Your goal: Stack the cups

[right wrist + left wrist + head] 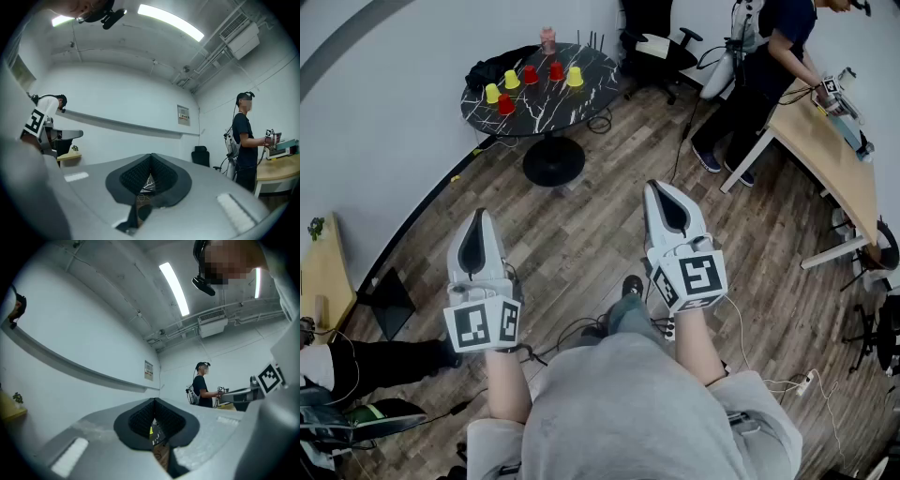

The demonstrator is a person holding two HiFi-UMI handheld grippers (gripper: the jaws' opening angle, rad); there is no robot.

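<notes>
Left gripper (478, 218) clenched, empty, well short of table (581, 105). Right gripper (662, 188) likewise clenched, empty. Red cups (530, 74), yellow cups (492, 93) stood unstacked on table.

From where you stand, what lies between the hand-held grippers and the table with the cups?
The head view shows wood floor and the table's black round base.
</notes>
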